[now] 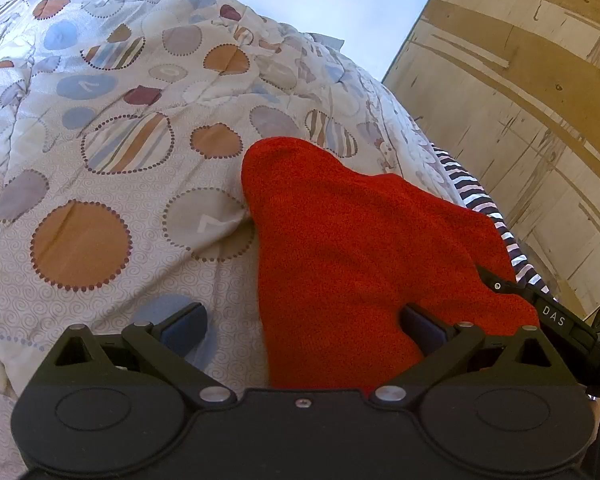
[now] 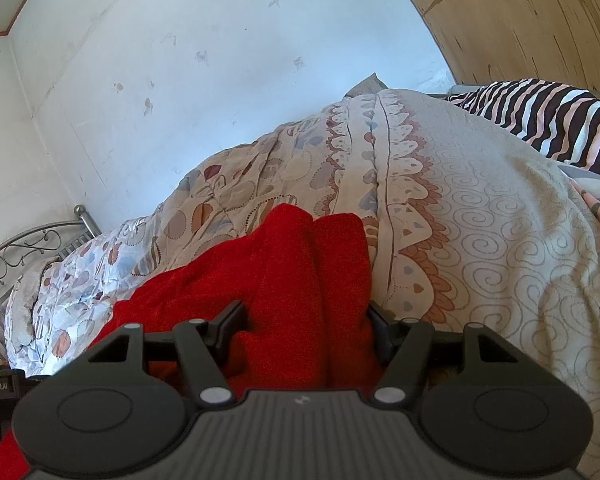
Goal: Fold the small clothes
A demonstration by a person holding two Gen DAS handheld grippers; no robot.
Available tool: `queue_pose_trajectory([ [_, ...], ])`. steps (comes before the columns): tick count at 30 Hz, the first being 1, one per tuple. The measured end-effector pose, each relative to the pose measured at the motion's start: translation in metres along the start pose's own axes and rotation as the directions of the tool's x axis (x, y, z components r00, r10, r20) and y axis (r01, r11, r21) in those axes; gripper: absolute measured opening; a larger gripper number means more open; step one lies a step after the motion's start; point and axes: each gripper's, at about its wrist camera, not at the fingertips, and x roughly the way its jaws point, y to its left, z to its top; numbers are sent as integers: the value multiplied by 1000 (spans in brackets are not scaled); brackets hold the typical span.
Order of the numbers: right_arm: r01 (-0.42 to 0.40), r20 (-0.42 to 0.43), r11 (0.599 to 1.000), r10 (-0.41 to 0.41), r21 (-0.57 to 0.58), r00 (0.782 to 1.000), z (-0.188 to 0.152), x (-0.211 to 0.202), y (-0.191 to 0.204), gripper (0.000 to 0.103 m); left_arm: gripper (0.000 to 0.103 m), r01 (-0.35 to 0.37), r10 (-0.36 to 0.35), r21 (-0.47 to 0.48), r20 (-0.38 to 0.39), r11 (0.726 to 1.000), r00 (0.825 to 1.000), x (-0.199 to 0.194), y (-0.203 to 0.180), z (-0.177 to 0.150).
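A fuzzy red fleece garment [image 1: 364,248] is spread on a circle-patterned quilt [image 1: 112,152]. The left tool [image 1: 304,326] is held wide open, empty; the right tool [image 2: 304,330] is parted, red fabric bunched between.

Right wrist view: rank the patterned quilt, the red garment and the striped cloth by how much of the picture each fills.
1. patterned quilt, the largest by far.
2. red garment; it lies close to the camera, which inflates it.
3. striped cloth, smallest; it lies farthest away and is cut by the frame edge, so its true size is unsure.
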Motion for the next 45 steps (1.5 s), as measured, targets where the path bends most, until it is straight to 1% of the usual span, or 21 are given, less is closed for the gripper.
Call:
queue_pose_trajectory([
  [36,-4,4,1000,4,1,1000,-1,0,-1,68,103,1,-1,0,0,1000,1000,1,0,0],
  [37,-4,5,1000,4,1,1000,-1,0,-1,67,103,1,-1,0,-1,1000,1000,1,0,0],
  [38,-3,8,1000,3,-2,1000,-1,0,-1,63,103,1,-1,1,-2,1000,1000,1,0,0],
  [41,1,19,999,-1,-42,1000,-1,-3,7,48,102,-2,2,15,-6,1000,1000,2,-3,1],
  [42,10,20,998,-9,-69,1000,0,-4,13,46,94,-2,2,31,-6,1000,1000,2,-5,2],
  [43,17,22,996,-15,-93,1000,1,-5,18,43,76,22,-22,57,-8,998,1000,2,-10,3],
  [44,27,26,993,-25,-114,999,2,-7,23,41,68,49,-48,74,-9,996,999,1,-13,4],
  [45,40,34,990,-35,-137,999,3,-9,28,41,66,40,-40,98,-5,994,999,-1,-19,5],
])
